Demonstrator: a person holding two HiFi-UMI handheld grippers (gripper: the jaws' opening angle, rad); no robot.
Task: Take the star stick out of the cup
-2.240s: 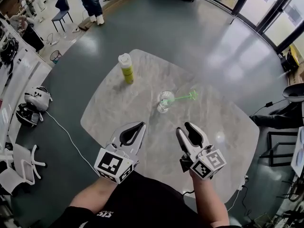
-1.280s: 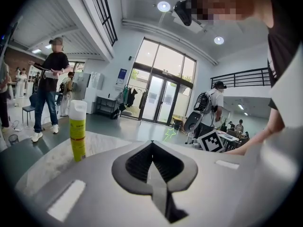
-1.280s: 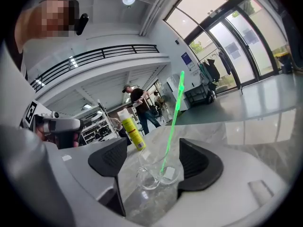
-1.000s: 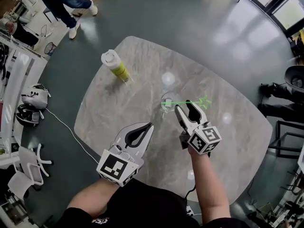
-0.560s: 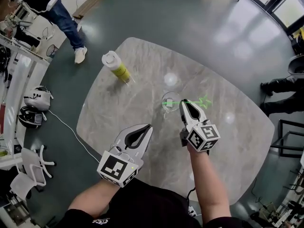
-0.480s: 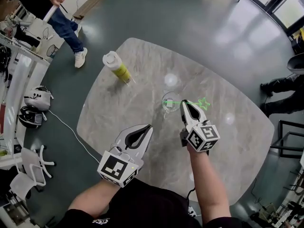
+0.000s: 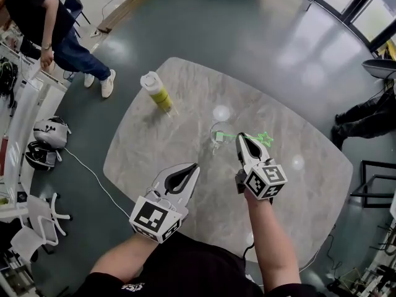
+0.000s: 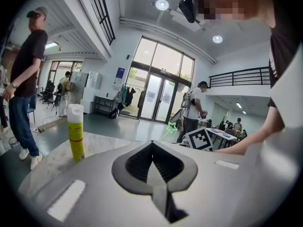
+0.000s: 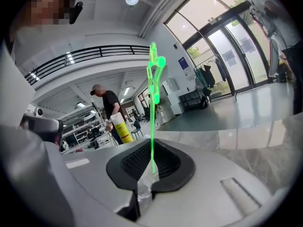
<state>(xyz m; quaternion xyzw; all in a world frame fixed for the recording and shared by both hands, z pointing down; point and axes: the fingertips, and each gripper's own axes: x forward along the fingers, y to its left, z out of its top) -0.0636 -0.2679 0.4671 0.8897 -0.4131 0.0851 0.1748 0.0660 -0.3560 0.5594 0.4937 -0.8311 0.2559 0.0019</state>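
Observation:
A clear glass cup (image 7: 218, 133) stands mid-table on the marble table (image 7: 185, 122). The thin green star stick (image 7: 250, 138) leans out of it to the right, star end (image 7: 266, 139) beyond my right gripper. My right gripper (image 7: 242, 138) sits just right of the cup; its jaws have just been closing and are now shut on the stick's shaft. In the right gripper view the stick (image 9: 152, 126) rises from the right gripper (image 9: 150, 167) with the star on top. My left gripper (image 7: 192, 166) hangs near the front, shut and empty, away from the cup; it (image 8: 152, 148) looks past the star (image 8: 173, 126).
A yellow-green spray bottle (image 7: 156, 91) stands at the table's far left, also seen as the bottle (image 8: 75, 132). A person (image 7: 43, 23) stands on the floor at upper left, beside benches. Helmets (image 7: 48, 132) and a cable lie left of the table.
My right gripper's jaws, open around the stick a second ago, have closed on it. The left gripper has stayed put. The person at upper left has walked along.

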